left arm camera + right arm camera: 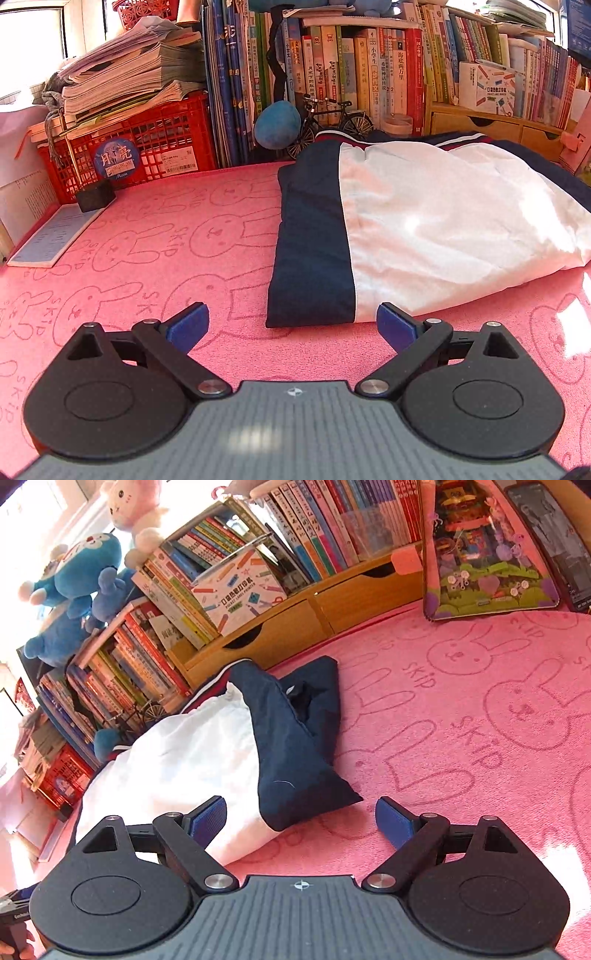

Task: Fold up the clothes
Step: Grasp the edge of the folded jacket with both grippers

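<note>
A navy and white jacket point(406, 229) lies folded on the pink rabbit-print cloth point(166, 236), its navy band at the left and white panel to the right. My left gripper point(291, 325) stands open just short of its near edge, nothing between the blue pads point(188, 325). In the right wrist view the same jacket point(207, 760) shows its navy sleeve end point(299, 775) pointing toward me. My right gripper point(301, 818) is open at that navy corner; the pads do not touch the fabric.
A red crate point(147, 147) with stacked papers, a black box point(95, 195) and a booklet point(55, 236) sit at the left. Books, a toy bicycle point(332, 122) and wooden drawers point(295, 627) line the back. A toy box point(487, 554) stands at the right.
</note>
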Available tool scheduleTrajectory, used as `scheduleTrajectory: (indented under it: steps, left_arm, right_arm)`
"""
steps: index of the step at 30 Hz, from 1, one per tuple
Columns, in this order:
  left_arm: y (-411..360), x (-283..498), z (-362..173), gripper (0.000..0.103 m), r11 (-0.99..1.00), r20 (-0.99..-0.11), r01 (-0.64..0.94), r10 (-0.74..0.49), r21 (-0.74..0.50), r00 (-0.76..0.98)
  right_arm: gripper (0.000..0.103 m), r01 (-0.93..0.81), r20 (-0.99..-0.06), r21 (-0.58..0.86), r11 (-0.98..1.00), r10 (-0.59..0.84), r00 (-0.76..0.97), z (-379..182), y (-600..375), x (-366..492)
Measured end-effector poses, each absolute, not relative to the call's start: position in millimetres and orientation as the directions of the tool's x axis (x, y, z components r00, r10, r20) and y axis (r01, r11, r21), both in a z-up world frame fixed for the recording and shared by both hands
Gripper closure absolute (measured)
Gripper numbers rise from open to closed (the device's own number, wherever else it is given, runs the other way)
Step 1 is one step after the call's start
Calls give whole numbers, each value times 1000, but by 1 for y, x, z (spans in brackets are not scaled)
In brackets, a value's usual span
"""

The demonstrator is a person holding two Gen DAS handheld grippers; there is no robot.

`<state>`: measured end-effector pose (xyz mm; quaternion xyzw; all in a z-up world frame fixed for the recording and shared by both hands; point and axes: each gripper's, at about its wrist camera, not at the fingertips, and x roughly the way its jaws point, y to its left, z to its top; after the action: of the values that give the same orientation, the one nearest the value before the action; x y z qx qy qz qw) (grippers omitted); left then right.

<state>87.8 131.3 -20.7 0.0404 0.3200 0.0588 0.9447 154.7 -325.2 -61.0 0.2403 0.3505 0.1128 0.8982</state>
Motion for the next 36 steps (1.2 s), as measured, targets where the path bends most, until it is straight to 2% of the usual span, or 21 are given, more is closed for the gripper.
scheduleTrajectory:
  steps: [1,2,7,10,12,16,19,25,26,27,29,30,31,34,36]
  left_arm:
    - [127,86,-21,4,989,-594,-72,136,131,793]
    - [122,85,-22,4,986,-590,-58,140,157,795]
    - [106,80,-30,4,958,-566,0,170,288,807]
    - [103,76,-32,4,960,-582,48,127,276,803]
    - [107,78,-30,4,988,-627,73,30,137,779]
    - [135,92,-33,4,954,-650,14,-213,-298,729]
    - [144,102,-35,4,923,-629,-63,-206,-379,750]
    - [153,116,-37,4,893,-601,-150,-154,-424,784]
    - [154,117,-38,8,887,-595,-165,-142,-431,791]
    - [155,118,-38,20,876,-585,-197,-114,-440,803]
    - [160,121,-40,36,839,-575,-264,-69,-475,816]
    - [164,122,-42,42,819,-566,-278,-69,-502,822]
    - [168,122,-44,43,797,-557,-288,-71,-530,828]
    - [172,126,-45,41,775,-538,-279,-93,-567,838]
    - [169,132,-43,14,775,-533,-261,-114,-576,838]
  right_arm:
    - [50,-4,-584,525,851,363,726,-62,-324,158]
    - [87,26,-593,538,843,356,722,-64,-323,161]
    - [84,85,-587,576,813,339,735,-68,-337,160]
    - [71,80,-600,553,829,330,729,-68,-346,153]
    - [60,74,-589,556,828,330,737,-66,-353,150]
    - [59,90,-577,568,818,318,752,-69,-355,154]
    - [57,81,-570,565,821,318,757,-70,-348,158]
    - [47,60,-563,531,845,298,771,-68,-335,162]
    - [47,60,-560,531,845,297,773,-68,-334,163]
    - [47,59,-558,531,845,296,775,-69,-333,165]
    - [47,55,-549,542,839,304,779,-70,-333,171]
    - [47,62,-545,557,828,308,780,-71,-334,173]
    - [47,71,-544,572,817,314,778,-71,-334,174]
    - [47,51,-547,576,816,338,766,-71,-328,170]
    - [47,50,-539,589,807,346,768,-72,-325,174]
